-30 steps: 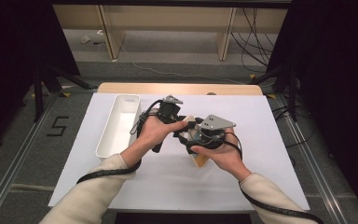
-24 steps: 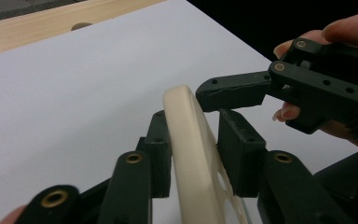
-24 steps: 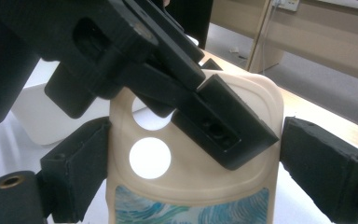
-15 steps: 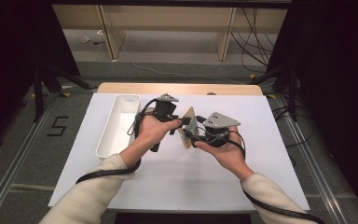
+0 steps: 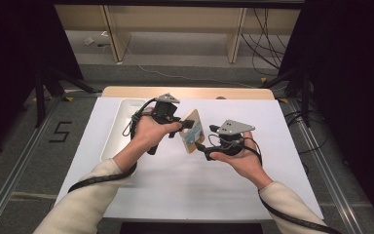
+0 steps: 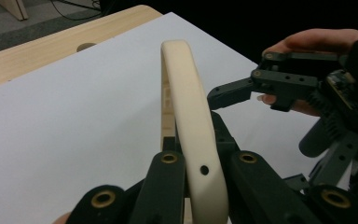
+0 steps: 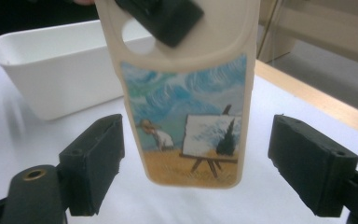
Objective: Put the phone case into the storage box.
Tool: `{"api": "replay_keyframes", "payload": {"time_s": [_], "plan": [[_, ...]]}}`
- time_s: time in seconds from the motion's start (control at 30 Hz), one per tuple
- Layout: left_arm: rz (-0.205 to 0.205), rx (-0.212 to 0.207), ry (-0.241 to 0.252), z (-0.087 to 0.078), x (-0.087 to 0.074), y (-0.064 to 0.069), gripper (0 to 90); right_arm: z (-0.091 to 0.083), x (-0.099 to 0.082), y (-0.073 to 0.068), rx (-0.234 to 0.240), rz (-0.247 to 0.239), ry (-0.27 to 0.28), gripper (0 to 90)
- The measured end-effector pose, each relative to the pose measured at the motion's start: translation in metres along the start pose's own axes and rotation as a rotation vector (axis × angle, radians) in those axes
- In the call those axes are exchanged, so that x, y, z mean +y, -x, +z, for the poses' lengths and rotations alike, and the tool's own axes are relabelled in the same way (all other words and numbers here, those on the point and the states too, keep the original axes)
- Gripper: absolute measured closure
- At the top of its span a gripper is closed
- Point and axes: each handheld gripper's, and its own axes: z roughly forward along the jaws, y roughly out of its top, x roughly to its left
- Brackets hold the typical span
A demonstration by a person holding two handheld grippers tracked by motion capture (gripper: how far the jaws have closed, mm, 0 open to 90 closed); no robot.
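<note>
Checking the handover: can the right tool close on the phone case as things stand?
Probably yes. The phone case hangs between the right tool's open jaws with gaps on both sides, nothing between; the left tool holds its upper end.

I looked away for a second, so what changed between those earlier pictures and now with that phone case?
The phone case passed over: the left tongs closed on its edge and lifted it upright, while the right tongs, which held it low before, have just been opening again and now stand apart on either side of it. The white tray and table stayed put.
</note>
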Motion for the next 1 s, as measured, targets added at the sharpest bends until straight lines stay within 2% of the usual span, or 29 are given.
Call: {"api": "replay_keyframes", "payload": {"time_s": [0.17,0.37,0.63,1.0], "plan": [[0.029,-0.026,-0.01,-0.005,-0.001,0.003,86.2,0.004,-0.005,0.002,0.05,-0.01,-0.033,17.2],[0.061,-0.052,-0.022,-0.007,-0.001,0.008,86.2,0.008,-0.011,0.005,0.076,-0.023,-0.063,16.2],[0.085,-0.085,-0.041,-0.006,-0.005,0.011,86.2,0.013,-0.018,0.008,0.125,-0.032,-0.072,16.2],[0.124,-0.154,-0.068,-0.004,-0.003,0.021,86.3,0.019,-0.021,0.008,0.209,-0.063,-0.075,18.2]]}}
